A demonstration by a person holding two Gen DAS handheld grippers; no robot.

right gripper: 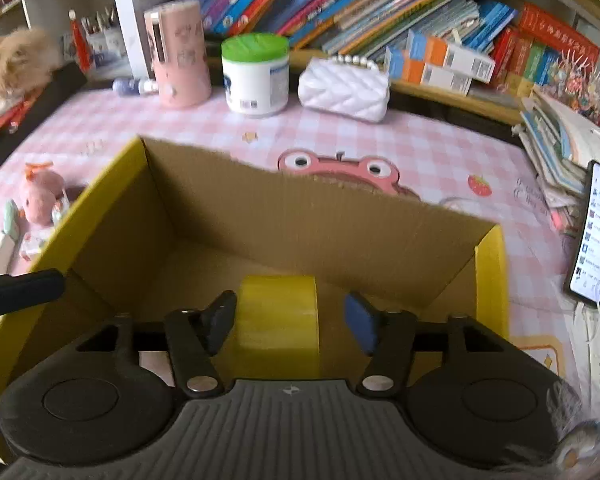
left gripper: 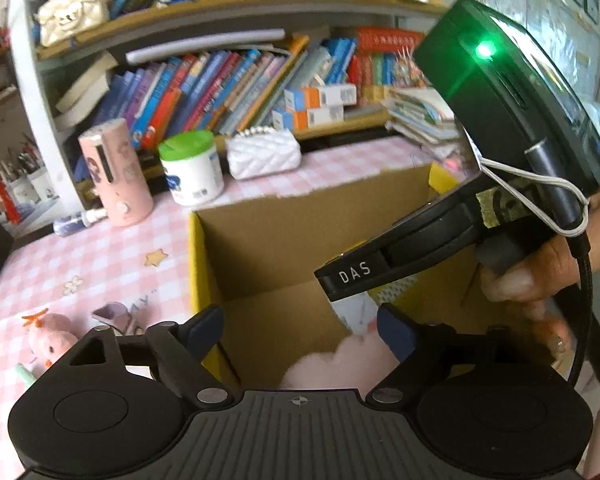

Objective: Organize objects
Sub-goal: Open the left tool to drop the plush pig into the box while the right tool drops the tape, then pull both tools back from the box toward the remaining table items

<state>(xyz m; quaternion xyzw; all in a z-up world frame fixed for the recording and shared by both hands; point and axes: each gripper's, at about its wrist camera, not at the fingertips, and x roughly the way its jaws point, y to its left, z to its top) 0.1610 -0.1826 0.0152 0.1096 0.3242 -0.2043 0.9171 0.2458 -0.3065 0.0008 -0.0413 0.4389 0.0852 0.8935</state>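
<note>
An open cardboard box (left gripper: pixel 260 236) with yellow outer walls sits on the pink checked tablecloth. My left gripper (left gripper: pixel 300 334) hovers open over its near side, above a pink fluffy toy (left gripper: pixel 340 360) that lies inside. The right gripper's body (left gripper: pixel 500 152), held by a hand, reaches into the box from the right. In the right wrist view, my right gripper (right gripper: pixel 291 323) is open inside the box (right gripper: pixel 300 208). A yellow tape roll (right gripper: pixel 278 312) stands between its fingers, and the right pad (right gripper: pixel 360 322) is clear of it. Part of the left gripper (right gripper: pixel 20 292) pokes in at the left edge.
Behind the box stand a pink cylinder (right gripper: pixel 180 52), a white jar with a green lid (right gripper: pixel 256 76) and a white quilted purse (right gripper: pixel 344 88). A small pink plush (right gripper: pixel 40 196) and small items lie left of the box. A lit phone (right gripper: pixel 596 236) leans at the right. Bookshelves rise behind.
</note>
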